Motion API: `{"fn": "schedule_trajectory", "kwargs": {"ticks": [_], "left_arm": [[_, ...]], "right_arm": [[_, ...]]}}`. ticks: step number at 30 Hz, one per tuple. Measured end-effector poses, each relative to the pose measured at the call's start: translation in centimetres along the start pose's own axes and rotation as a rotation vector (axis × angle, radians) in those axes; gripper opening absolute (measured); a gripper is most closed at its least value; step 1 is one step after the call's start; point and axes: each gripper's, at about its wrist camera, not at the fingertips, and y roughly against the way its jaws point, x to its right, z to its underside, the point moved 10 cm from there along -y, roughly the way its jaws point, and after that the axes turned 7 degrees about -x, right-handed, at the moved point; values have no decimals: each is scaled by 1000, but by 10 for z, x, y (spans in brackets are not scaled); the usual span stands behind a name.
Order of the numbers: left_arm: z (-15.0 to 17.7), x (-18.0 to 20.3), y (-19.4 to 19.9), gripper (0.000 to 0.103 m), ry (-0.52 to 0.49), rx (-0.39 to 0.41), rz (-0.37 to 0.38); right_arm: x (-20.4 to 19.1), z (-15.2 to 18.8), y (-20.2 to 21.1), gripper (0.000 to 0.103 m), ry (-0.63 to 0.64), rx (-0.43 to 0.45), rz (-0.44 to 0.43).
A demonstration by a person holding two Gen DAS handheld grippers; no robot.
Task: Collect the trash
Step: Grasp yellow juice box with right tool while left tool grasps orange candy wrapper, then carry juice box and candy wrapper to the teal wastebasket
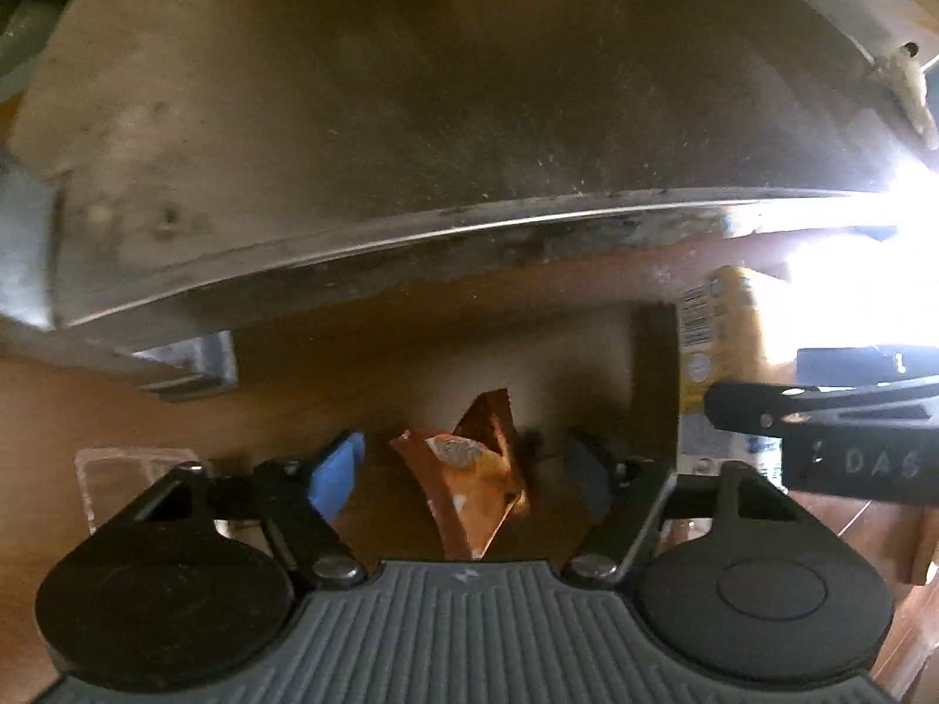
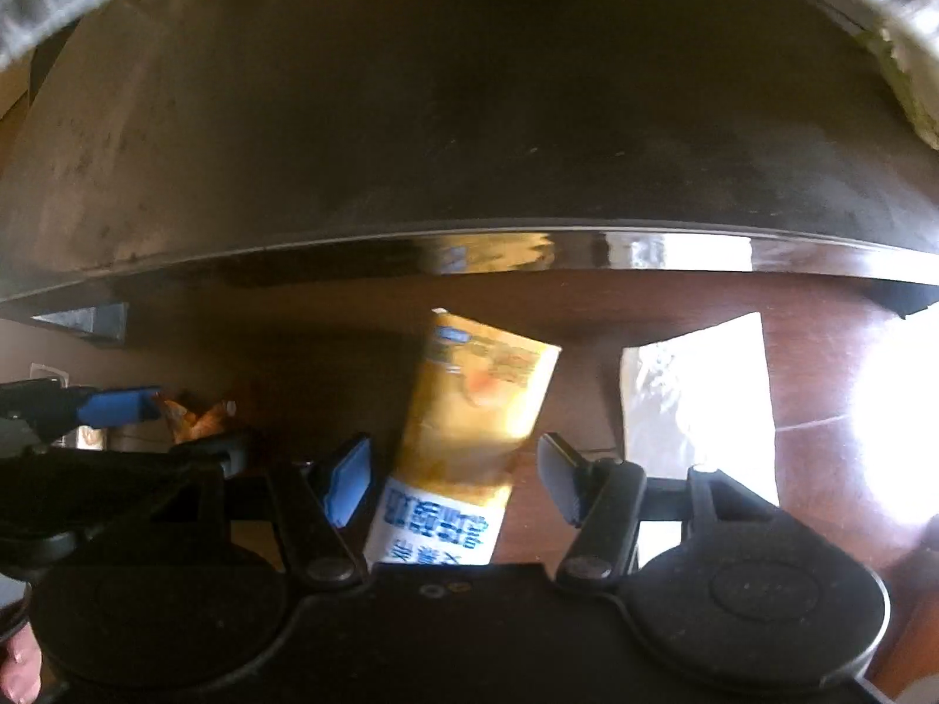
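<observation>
Orange-brown foil, crumpled into a wedge, formed the snack wrapper [image 1: 478, 487], which lay on the brown table [image 1: 147, 405] directly between the blue pads of the left gripper [image 1: 463, 475]; its long axis ran roughly along the fingers, and the jaws stood apart with a gap on either side, neither pad pressing on it. Just to its right lay a yellow-and-white packet [image 2: 463, 434], long axis also near the line of the fingers though slightly tilted, framed by the right gripper [image 2: 455, 481], whose jaws likewise stood apart without clear contact. Each hand was thus the nearer one to its own piece, and closing appeared to be the step in hand. Beyond both ran the rim of a dark metal bin or cabinet edge [image 1: 469, 223]. The right wrist view alone showed a pale crinkled bag [image 2: 698, 405] further right; the left wrist view alone showed the packet's barcode and a clear plastic piece [image 1: 135, 469] at left.
</observation>
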Motion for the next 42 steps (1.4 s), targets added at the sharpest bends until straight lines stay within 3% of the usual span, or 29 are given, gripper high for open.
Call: {"fn": "schedule_trajectory", "kwargs": {"ticks": [4,5,8,12,23,31,35,42], "left_arm": [[-1,5,-2,60,-21,1,-11],[0,6,-2,57,-26,4,-16],[3,7,0,42,-32,4,-35],[8,14,-1,35,-21,-3,-43],[41,30,47,33,-44,-45,54],[52,51,132,33,-176,-12,93],[49,71,191,33,-228,51,119],[45,108,301,33,-332,185,88]], "right_arm": [[-2,0,-5,57,-3,-7,3],[-2,0,-5,48,-4,-10,3],[-3,4,-5,47,-1,-19,20],[-5,11,1,43,10,-17,26],[-3,63,63,40,37,-3,26],[-5,81,152,40,51,101,16],[-7,91,209,40,71,166,11],[-7,114,324,40,124,324,-1]]}}
